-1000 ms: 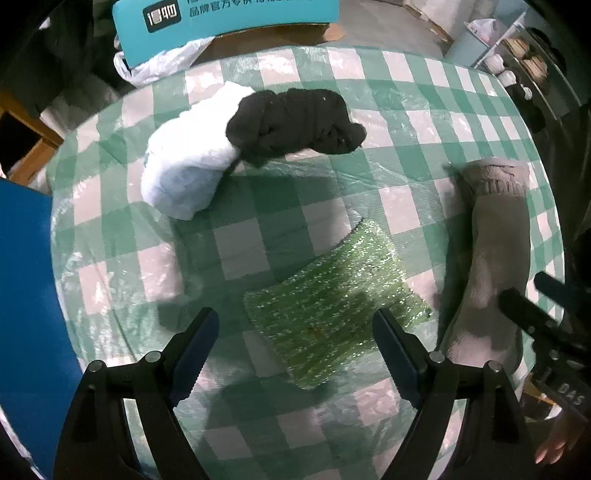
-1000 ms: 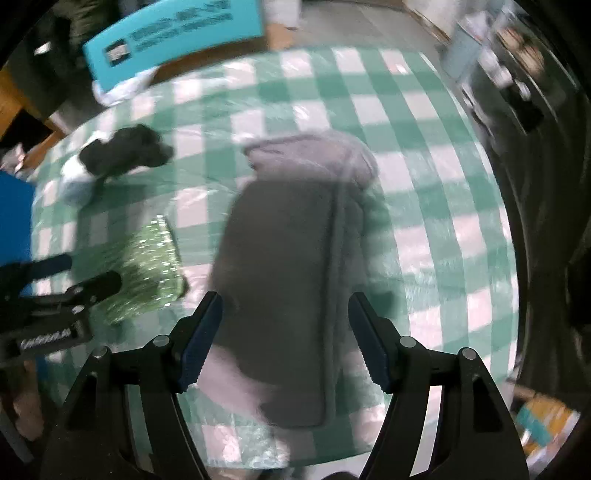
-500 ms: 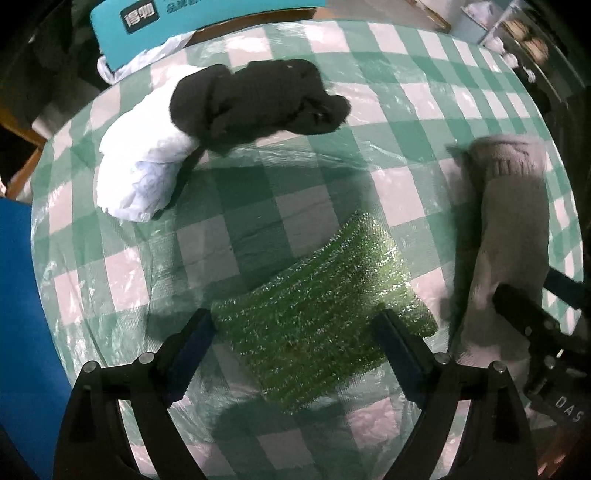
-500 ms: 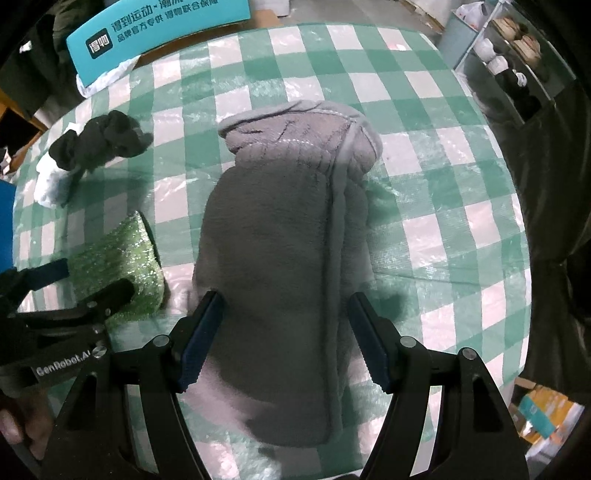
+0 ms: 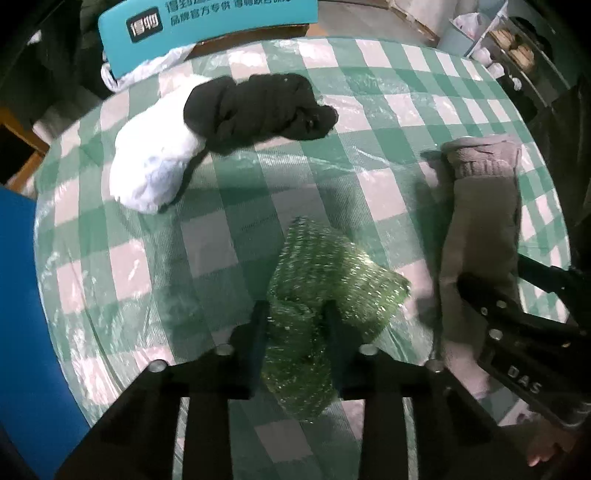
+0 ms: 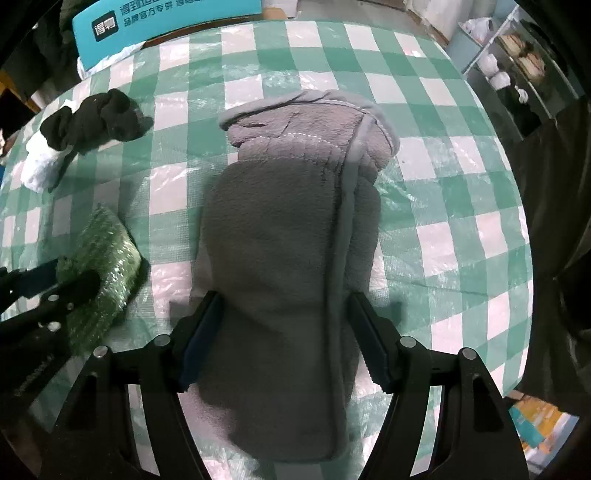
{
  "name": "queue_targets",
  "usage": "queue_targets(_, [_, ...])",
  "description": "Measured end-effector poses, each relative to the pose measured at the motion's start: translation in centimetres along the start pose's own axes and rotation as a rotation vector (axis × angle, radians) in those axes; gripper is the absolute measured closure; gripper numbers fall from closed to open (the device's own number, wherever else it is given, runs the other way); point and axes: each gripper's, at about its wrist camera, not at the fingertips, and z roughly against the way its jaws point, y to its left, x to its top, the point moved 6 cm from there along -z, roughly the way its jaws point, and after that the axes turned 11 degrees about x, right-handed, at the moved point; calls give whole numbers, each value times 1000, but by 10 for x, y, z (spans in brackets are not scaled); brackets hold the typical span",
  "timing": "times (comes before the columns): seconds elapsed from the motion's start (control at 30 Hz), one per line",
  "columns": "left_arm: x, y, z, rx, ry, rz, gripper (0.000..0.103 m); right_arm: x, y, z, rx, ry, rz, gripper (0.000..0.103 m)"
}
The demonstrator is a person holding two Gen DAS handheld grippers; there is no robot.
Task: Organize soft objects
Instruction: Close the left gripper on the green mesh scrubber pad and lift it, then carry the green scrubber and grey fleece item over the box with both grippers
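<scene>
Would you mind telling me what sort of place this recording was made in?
Probably a lived-in home or workroom: a round table under a green checked cloth, a shelf rack of small items, and a cardboard box just behind.

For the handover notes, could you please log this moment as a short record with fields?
surface: round table under a green checked cloth
left gripper: jaws just closed, pinching the green scouring pad
right gripper: open, straddling the grey mitten
untouched: black sock lying partly over the white sock
</scene>
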Motion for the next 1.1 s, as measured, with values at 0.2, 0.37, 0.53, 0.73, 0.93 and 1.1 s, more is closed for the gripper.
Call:
queue_targets(0.2, [-14, 8, 14, -13, -12, 18, 81, -2, 19, 2, 34, 1, 74, 79])
queue_targets(0.37, [-10, 25, 24, -17, -40, 34, 81, -7, 32, 11, 45, -5, 113, 83])
queue_targets(0.53, [-19, 34, 47, -14, -71, 56, 81, -12, 36, 31, 50, -29, 119, 83])
queue_targets(0.73, [-21, 57, 62, 11, -108, 71, 81, -10, 45, 52, 67, -63, 121, 83])
queue_targets(0.93, [-22, 75, 82, 32, -154, 77, 81, -11, 59, 72, 94, -88, 134, 83])
queue_targets(1.1, [-27, 85, 102, 42, -190, 82, 81, -12, 73, 89, 120, -105, 166, 83])
